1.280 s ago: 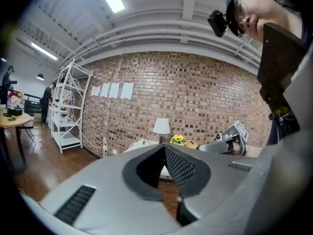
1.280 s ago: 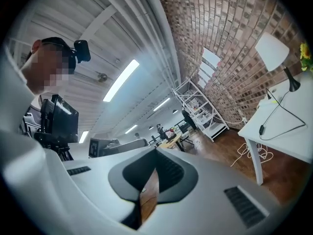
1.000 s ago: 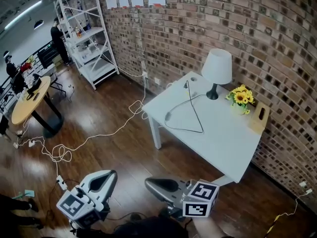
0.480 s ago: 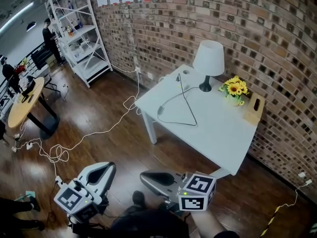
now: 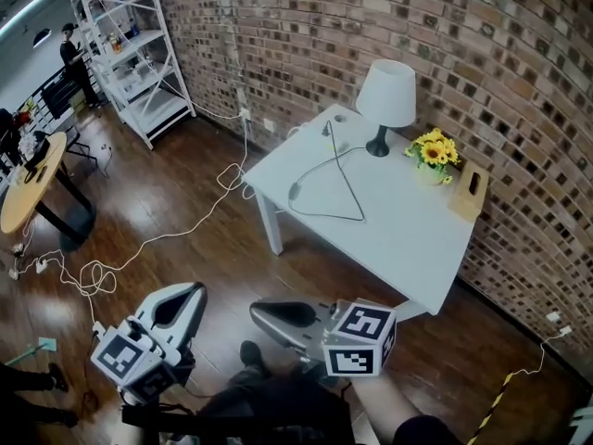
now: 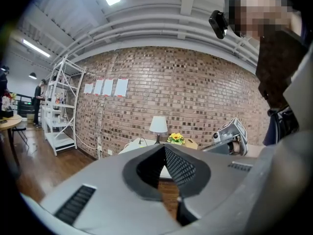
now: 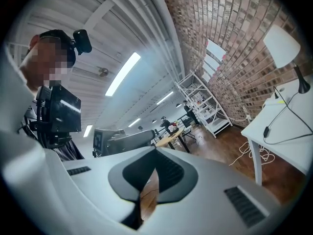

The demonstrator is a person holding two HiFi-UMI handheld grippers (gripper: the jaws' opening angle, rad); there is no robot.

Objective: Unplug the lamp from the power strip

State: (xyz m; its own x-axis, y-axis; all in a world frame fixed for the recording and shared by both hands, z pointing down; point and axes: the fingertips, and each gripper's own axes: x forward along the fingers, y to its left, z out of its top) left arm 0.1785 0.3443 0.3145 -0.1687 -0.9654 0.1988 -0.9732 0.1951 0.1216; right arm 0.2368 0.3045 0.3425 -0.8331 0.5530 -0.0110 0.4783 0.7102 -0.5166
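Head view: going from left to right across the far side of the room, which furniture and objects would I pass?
Round wooden table → white shelf rack → white lamp → yellow flowers → wooden box.

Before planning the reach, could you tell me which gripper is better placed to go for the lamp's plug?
Probably the left gripper: its view looks straight at the lamp and table, while the right gripper points sideways into the room. Both are shut and far from the table.
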